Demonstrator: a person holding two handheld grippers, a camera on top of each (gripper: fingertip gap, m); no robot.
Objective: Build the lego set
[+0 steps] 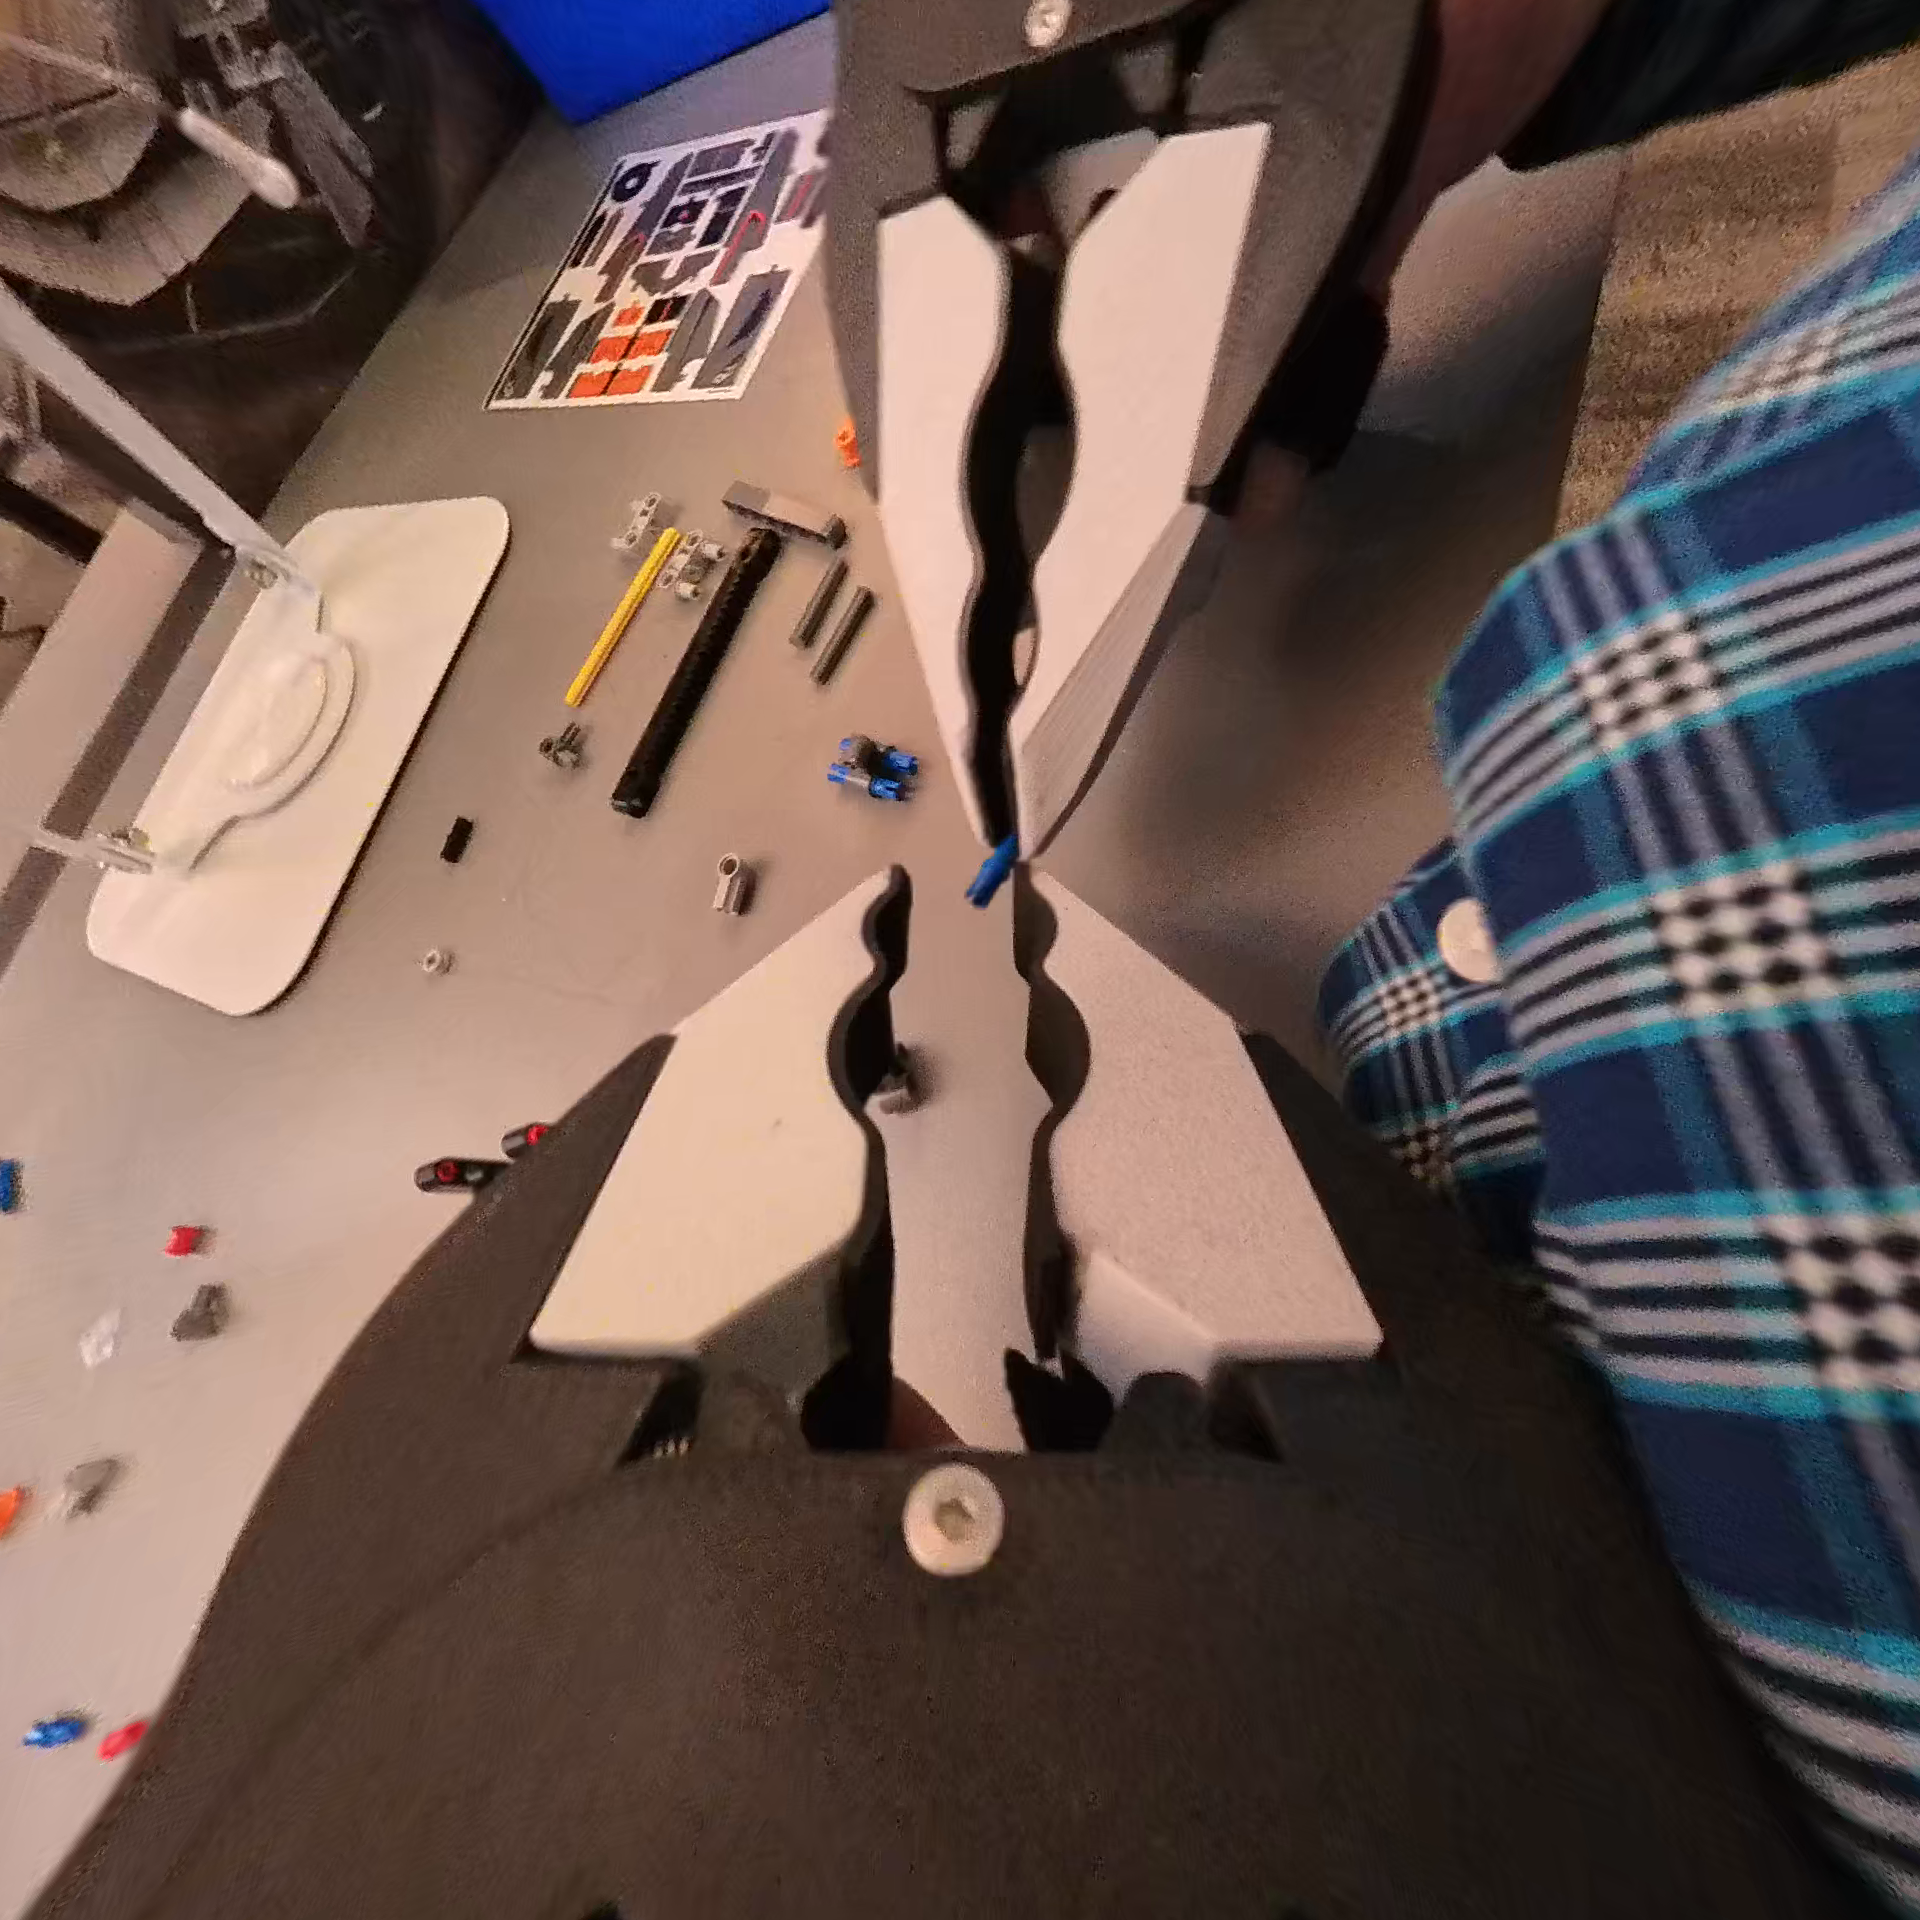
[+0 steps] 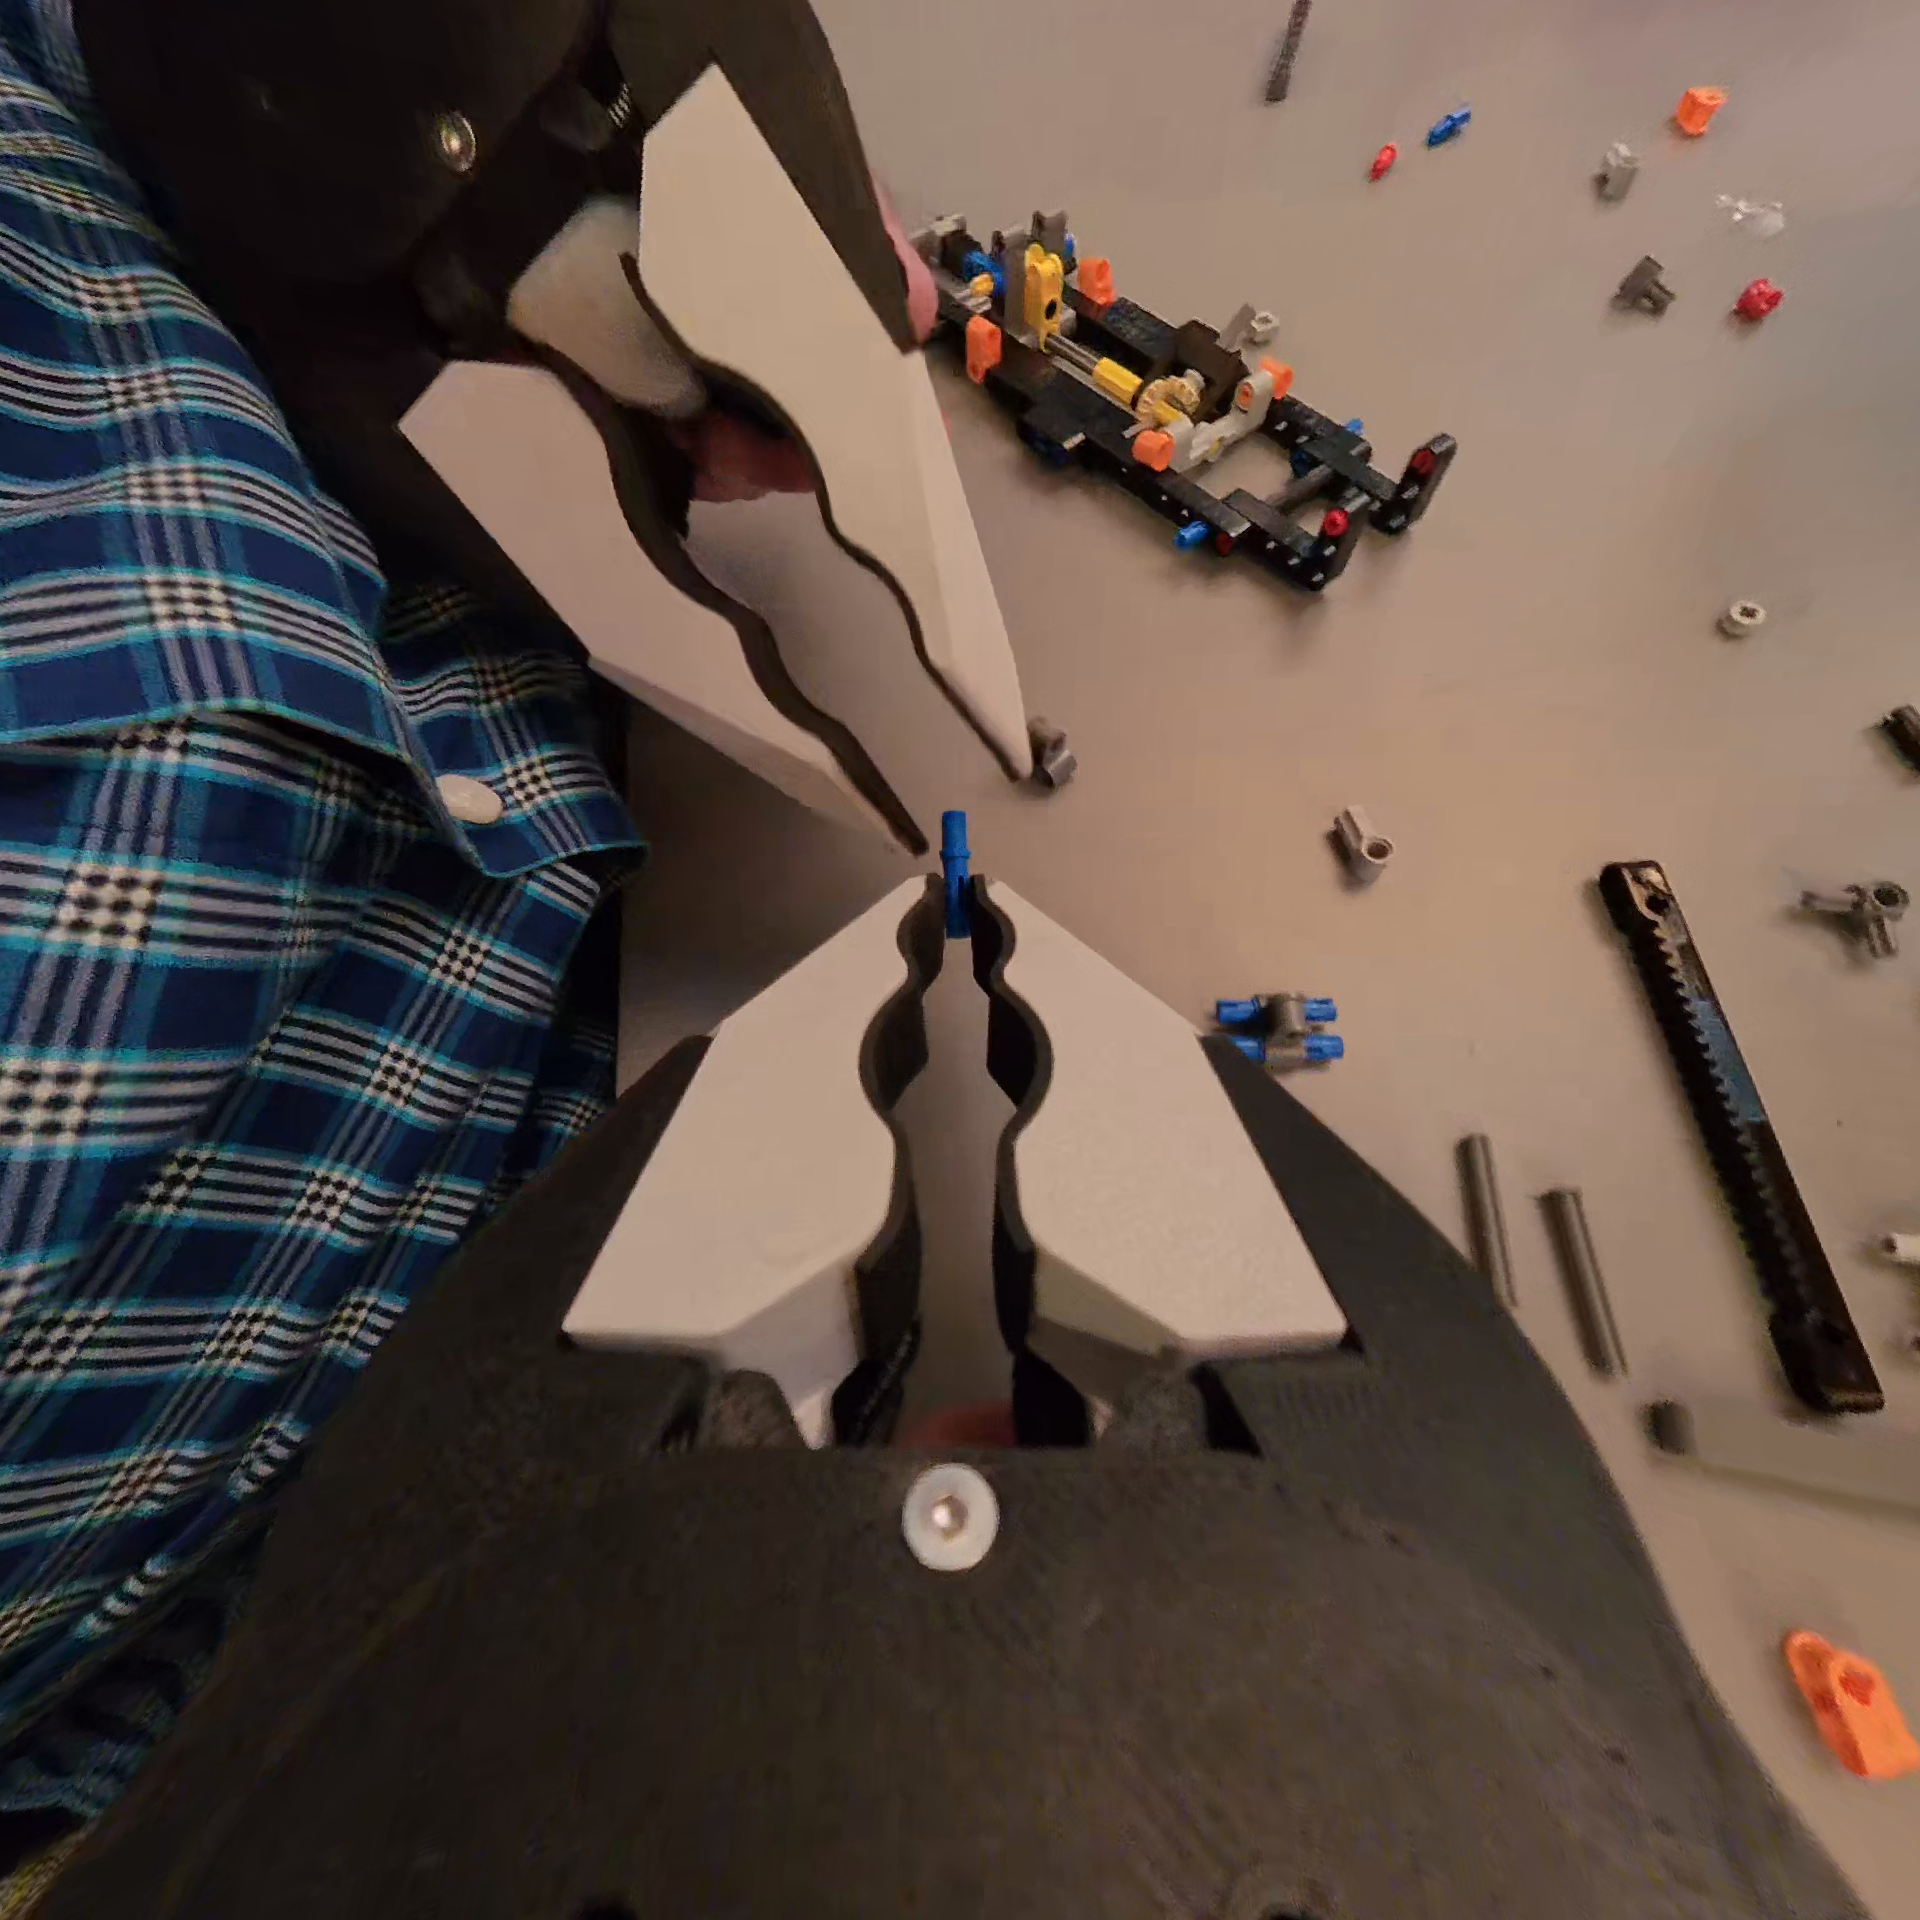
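Pinching blue pin (image 2: 954, 878), right claw (image 2: 954, 883), no legible writing

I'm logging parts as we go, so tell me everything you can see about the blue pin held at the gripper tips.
The blue pin is a small, slim peg of what looks like glossy plastic, with a raised collar partway along. The right gripper pinches its lower half at the very tips of its fingers; the upper end sticks out free, in line with them. It hangs above the table, and the left gripper, open, has one fingertip close beside it, whether touching is unclear.
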